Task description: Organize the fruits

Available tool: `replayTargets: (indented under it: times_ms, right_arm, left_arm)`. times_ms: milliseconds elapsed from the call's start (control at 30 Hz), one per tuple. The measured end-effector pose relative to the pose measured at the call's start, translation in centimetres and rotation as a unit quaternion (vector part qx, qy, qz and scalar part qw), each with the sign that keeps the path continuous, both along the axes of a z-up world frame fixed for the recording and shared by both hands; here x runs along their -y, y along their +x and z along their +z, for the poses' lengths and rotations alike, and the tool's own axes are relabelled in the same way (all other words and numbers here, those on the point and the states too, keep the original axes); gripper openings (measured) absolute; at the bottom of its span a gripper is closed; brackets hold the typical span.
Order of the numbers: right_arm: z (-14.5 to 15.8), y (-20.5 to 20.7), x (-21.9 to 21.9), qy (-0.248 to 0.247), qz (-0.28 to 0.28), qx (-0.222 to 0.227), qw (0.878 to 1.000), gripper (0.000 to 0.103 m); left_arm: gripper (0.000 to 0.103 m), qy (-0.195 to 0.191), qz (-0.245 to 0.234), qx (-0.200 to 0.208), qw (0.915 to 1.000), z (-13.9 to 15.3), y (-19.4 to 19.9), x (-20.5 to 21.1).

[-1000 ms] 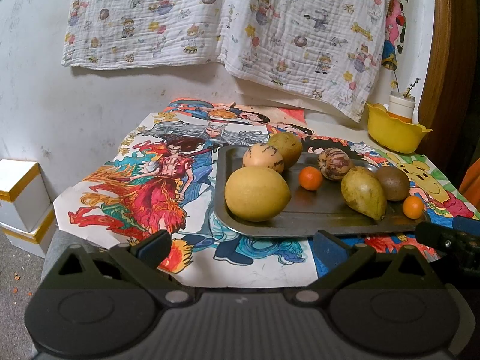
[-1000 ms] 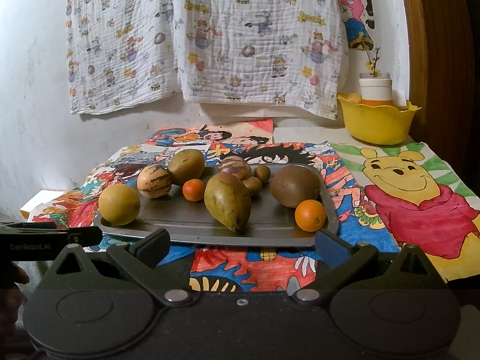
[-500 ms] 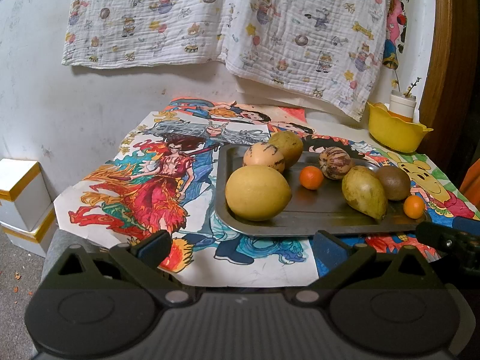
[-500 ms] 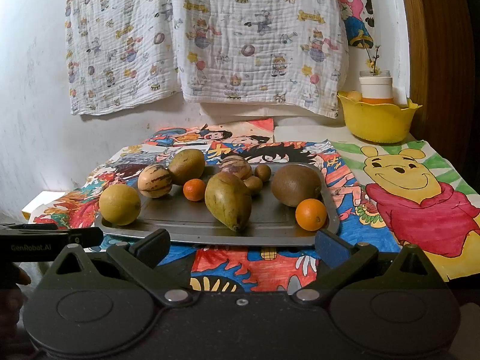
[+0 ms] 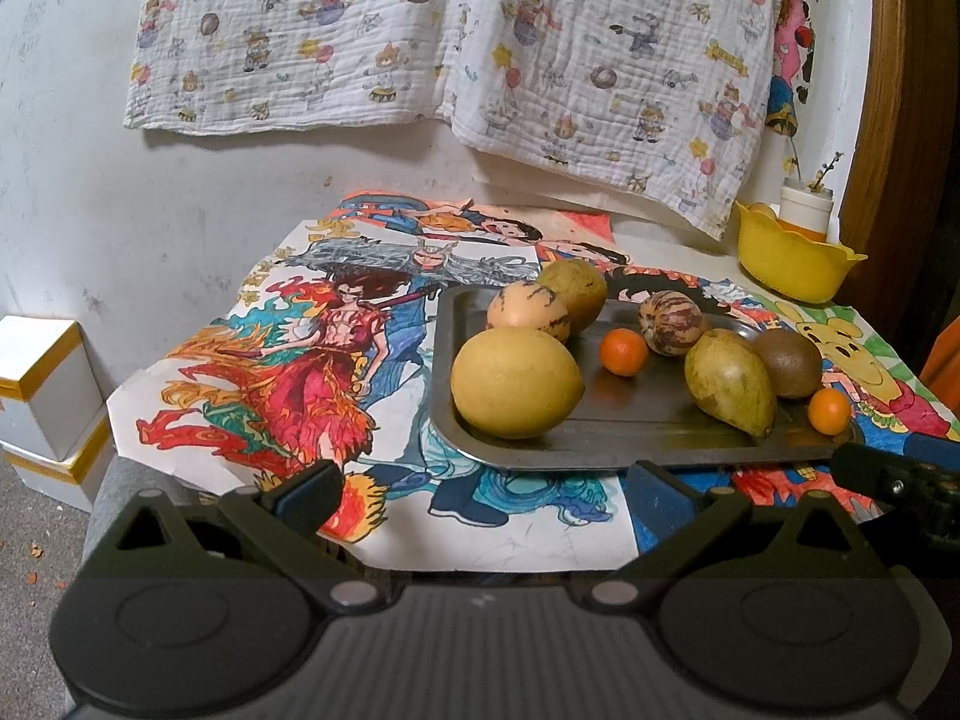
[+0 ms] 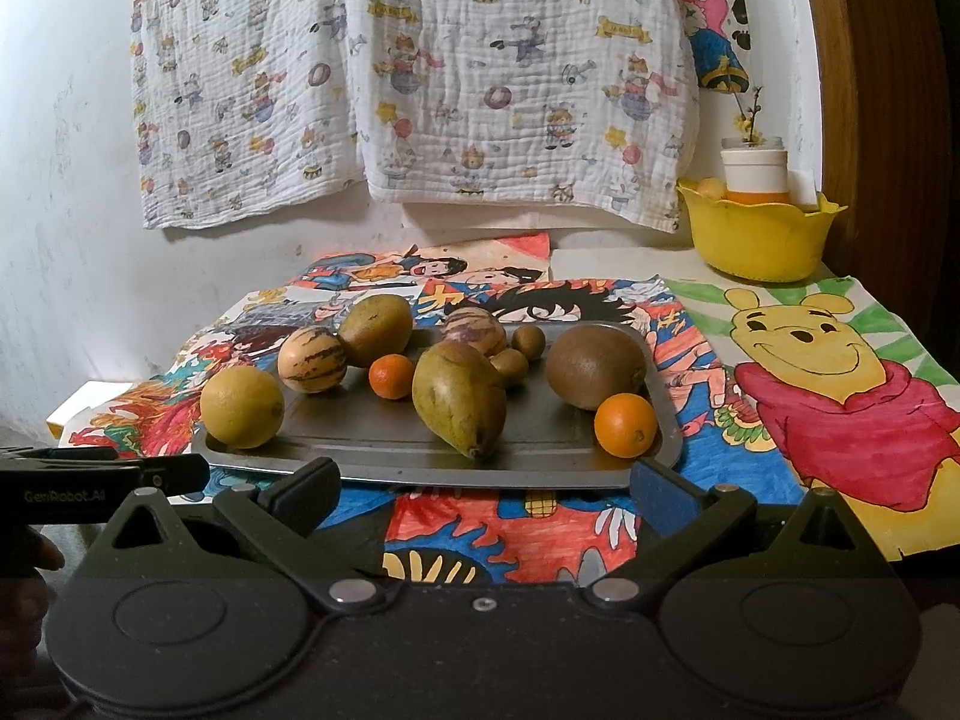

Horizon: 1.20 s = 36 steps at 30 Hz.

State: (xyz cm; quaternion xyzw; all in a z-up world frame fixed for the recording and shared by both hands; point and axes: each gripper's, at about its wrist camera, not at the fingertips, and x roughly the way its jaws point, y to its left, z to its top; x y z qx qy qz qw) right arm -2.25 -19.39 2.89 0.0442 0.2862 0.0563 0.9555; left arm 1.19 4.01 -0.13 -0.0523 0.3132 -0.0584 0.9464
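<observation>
The fruits are seen gathered on a metal tray on the picture-covered table: a yellow lemon at its left end, a pear in the middle, an orange at the right. Both the left gripper and right gripper are held spread wide, empty, just short of the tray's near edge.

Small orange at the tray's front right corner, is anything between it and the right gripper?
Nothing visible. The small orange sits at the metal tray edge nearest the open right gripper, with only low rim and drawings between them.
</observation>
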Motion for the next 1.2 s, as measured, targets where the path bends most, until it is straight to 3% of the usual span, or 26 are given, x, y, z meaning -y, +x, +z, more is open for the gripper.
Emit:
replayTargets:
  times_ms: [1200]
  right_arm:
    - [-0.02, -0.02, -0.06, 0.003, 0.0, -0.002, 1.0, 0.102]
  left_arm:
    - [0.103, 0.0, 0.0, -0.001, 1.0, 0.06, -0.01, -0.01]
